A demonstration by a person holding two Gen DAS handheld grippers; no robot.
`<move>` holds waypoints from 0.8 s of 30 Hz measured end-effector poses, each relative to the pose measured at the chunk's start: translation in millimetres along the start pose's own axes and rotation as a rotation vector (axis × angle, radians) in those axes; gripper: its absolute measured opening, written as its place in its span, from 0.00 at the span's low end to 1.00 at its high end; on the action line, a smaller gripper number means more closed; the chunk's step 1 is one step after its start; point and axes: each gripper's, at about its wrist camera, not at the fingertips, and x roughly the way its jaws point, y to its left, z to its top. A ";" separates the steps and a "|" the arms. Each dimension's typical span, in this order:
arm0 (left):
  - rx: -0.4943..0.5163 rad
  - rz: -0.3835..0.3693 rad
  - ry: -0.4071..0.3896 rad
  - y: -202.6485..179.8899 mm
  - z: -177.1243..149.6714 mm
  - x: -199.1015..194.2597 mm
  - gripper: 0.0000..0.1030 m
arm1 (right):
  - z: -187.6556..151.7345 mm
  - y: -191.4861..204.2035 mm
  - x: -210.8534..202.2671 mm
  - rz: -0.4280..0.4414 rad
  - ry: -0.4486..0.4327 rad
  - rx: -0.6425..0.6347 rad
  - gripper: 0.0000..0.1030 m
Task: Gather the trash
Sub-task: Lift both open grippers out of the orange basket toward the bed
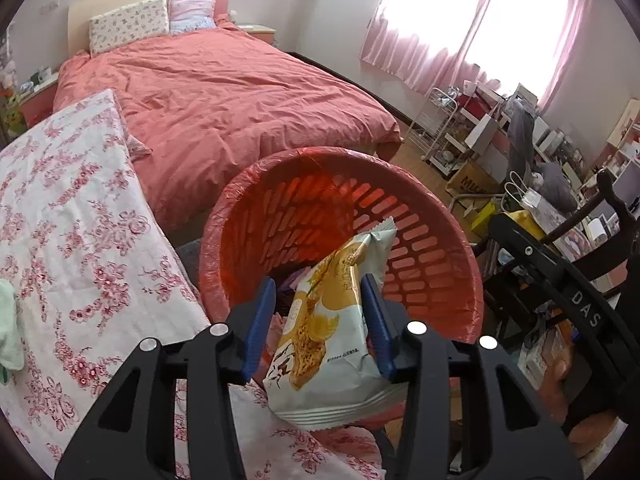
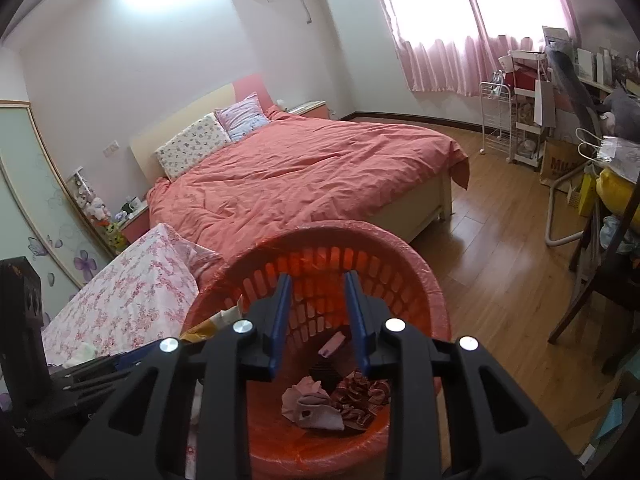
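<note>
A white and yellow snack packet (image 1: 324,336) hangs between the blue pads of my left gripper (image 1: 319,280), its top leaning into an orange slatted bin (image 1: 340,156) lined with a red bag. A gap shows beside the left pad (image 1: 260,320), so the jaws stand apart and are not pressing the packet. In the right wrist view my right gripper (image 2: 318,276) is open and empty over the same bin (image 2: 320,228). At the bin's bottom lie a crumpled pink tissue (image 2: 312,404), a dark red patterned wrapper (image 2: 362,394) and a small purple scrap (image 2: 332,346).
A bed with a red duvet (image 1: 224,92) stands behind the bin. A floral quilt (image 1: 72,220) lies to its left. To the right are wooden floor (image 2: 500,260), a dark chair (image 2: 600,280), a white wire rack (image 2: 496,120) and cluttered shelves.
</note>
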 end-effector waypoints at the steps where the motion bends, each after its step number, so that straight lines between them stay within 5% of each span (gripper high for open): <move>1: -0.002 -0.004 -0.003 -0.5 1.0 -0.8 0.43 | -0.1 0.1 -1.1 -0.002 -0.001 0.000 0.28; 5: -0.003 -0.037 -0.040 -7.2 7.6 -12.3 0.43 | -0.5 1.0 -5.7 -0.018 -0.006 -0.017 0.28; 11: 0.020 0.012 -0.082 -4.7 14.0 -22.2 0.48 | 1.4 1.9 -14.3 -0.030 -0.014 -0.029 0.28; 24: -0.044 0.199 -0.147 68.1 -4.7 -77.2 0.50 | -12.1 73.5 -29.4 0.041 0.011 -0.158 0.31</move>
